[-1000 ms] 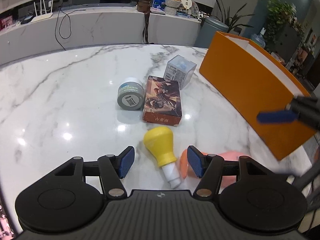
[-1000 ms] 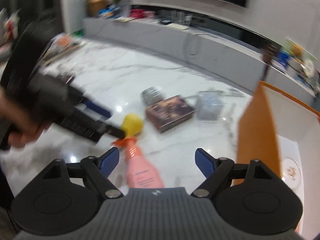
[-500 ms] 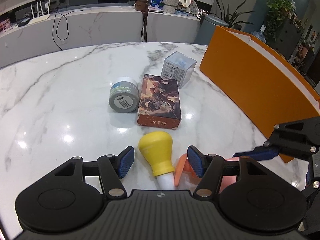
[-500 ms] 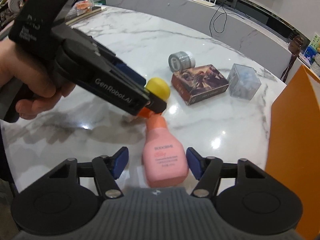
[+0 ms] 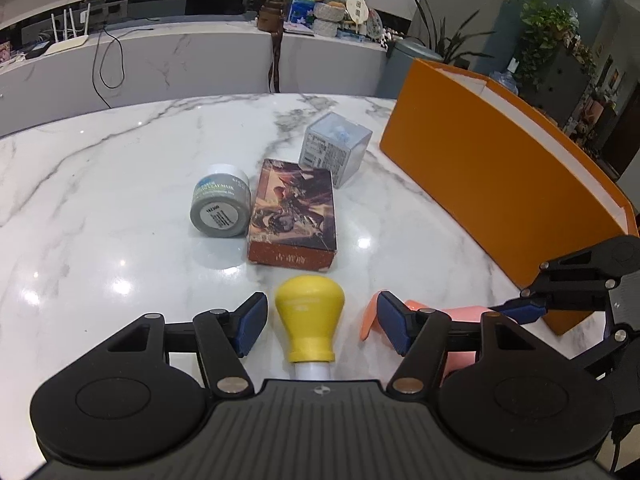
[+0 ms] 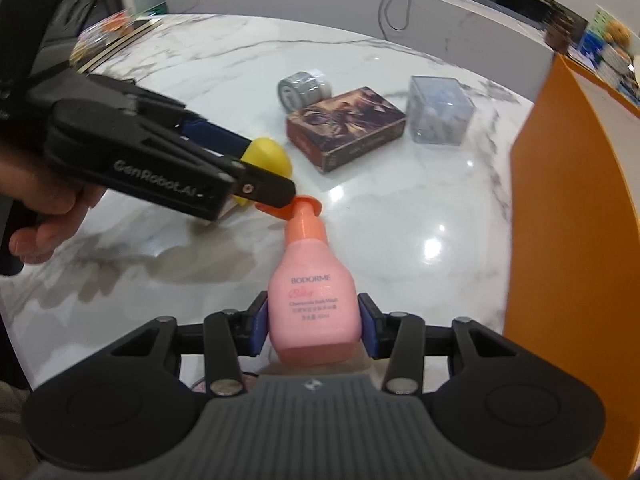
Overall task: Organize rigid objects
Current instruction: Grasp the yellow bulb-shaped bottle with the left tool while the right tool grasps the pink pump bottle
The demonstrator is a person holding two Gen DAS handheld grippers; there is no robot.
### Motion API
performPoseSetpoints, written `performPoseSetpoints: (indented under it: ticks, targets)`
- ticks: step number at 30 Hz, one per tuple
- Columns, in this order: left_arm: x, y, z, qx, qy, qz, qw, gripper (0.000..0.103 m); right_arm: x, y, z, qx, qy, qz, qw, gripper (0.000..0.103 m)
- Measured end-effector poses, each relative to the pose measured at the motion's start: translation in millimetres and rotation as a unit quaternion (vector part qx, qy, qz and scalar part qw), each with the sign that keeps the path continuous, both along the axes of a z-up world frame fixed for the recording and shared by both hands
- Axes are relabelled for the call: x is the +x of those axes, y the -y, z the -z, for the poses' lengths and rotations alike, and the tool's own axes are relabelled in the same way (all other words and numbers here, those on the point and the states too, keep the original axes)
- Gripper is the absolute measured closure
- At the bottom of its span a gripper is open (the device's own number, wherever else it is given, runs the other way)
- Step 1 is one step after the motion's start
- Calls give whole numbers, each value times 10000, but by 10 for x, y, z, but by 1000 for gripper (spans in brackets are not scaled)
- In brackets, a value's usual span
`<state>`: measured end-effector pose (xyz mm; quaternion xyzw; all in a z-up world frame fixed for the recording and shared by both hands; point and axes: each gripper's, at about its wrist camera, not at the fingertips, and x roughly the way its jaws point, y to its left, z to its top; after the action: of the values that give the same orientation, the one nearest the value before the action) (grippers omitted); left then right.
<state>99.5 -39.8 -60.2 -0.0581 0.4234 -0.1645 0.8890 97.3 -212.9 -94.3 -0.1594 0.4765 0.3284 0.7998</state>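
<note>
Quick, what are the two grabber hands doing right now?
Left gripper: open, one finger on each side of the yellow bottle, not squeezing it.
Right gripper: shut on the pink bottle.

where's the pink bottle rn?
Pink bottle lies on the marble table, low centre in the right wrist view, between the right gripper pads, pump towards the yellow bottle.

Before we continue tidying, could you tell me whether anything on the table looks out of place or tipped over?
Yes: the jar, the yellow bottle and the pink bottle all lie on their sides; nothing looks spilled.
</note>
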Motion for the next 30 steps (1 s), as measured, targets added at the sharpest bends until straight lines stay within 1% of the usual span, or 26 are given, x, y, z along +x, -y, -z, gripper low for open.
performPoseSetpoints:
  ticks: [6, 11, 15, 17, 19, 24, 27, 30]
  targets:
    - [11, -63, -34, -141, 44, -181, 9997, 29, 24, 9, 3, 8, -55, 210, 9998, 58]
    - [0, 11, 24, 28, -27, 1, 10000, 30, 91, 62, -1, -56, -11, 627, 9980, 58]
    - [-22, 102, 62, 339, 66, 118, 9993, 32, 128, 87, 10, -37, 87, 898, 9959, 58]
    - [-21, 130, 94, 461, 65, 148, 9988, 36, 125, 53, 41, -149, 125, 854, 9962, 58]
    - [-28, 144, 105, 536, 121, 169, 9983, 36, 107, 24, 71, -240, 205, 784, 9964, 58]
    - [-37, 166, 124, 657, 263, 184, 9973, 37, 134, 31, 79, -172, 204, 815, 9963, 58]
    - [-62, 182, 138, 778, 381, 220, 9960, 41, 130, 27, 83, -170, 212, 809, 9963, 58]
    - [-83, 187, 146, 871, 470, 269, 9947, 51, 135, 30, 85, -160, 209, 805, 9964, 58]
